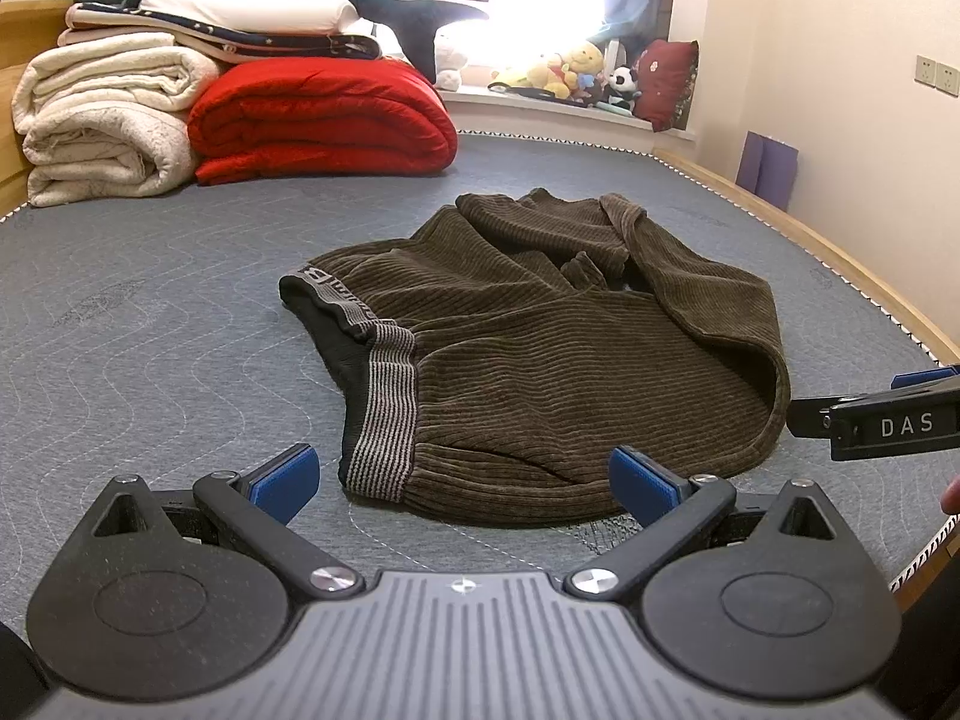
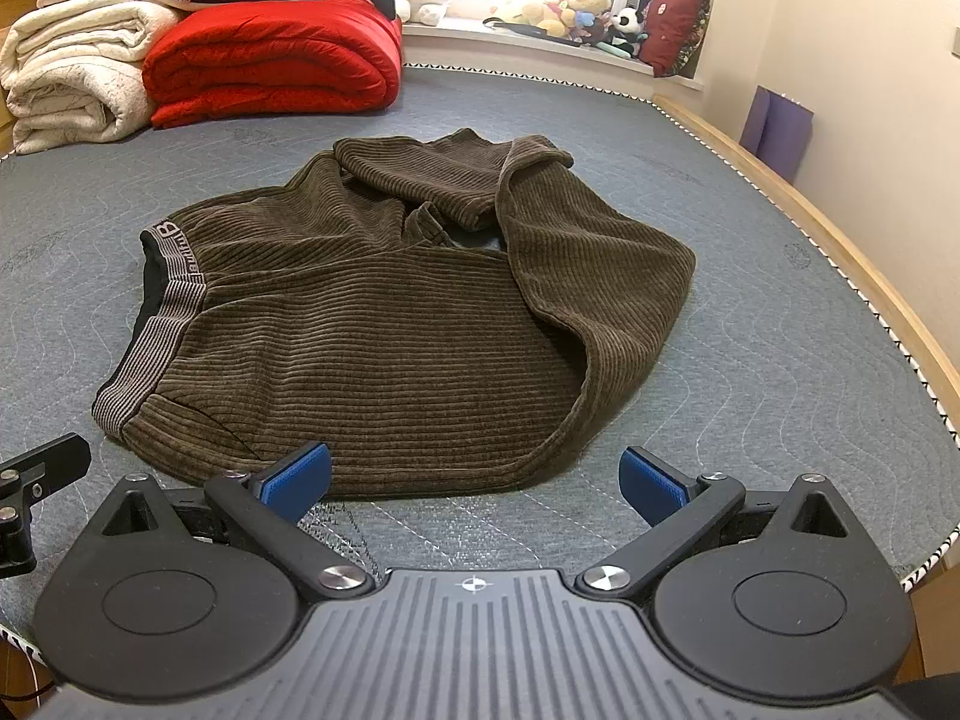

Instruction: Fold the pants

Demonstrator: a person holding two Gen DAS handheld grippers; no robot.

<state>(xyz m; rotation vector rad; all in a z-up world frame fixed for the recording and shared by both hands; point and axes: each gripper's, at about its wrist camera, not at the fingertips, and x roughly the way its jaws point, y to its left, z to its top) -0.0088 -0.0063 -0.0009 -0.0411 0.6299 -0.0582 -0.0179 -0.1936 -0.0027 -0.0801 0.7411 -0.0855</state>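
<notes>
In the left wrist view the left claw (image 1: 462,483) gapes wide, empty, the brown corduroy pants (image 1: 540,360) rumpled on the mattress (image 1: 150,330) just ahead; in the right wrist view the right claw (image 2: 474,483) spreads fully, empty, the pants (image 2: 390,330) just ahead, slightly left

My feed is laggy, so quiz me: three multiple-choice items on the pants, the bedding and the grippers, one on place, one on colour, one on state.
1. Where do the pants lie?
A. on the mattress
B. on the windowsill
C. on top of the blankets

2. What colour is the folded quilt beside the white blankets?
A. blue
B. red
C. yellow

3. How does the right gripper stand?
A. shut on the waistband
B. shut and empty
C. open, holding nothing

Answers:
1 A, the pants are spread on the grey quilted mattress.
2 B, it is bright red.
3 C, its blue pads stand wide apart, short of the hem.
</notes>
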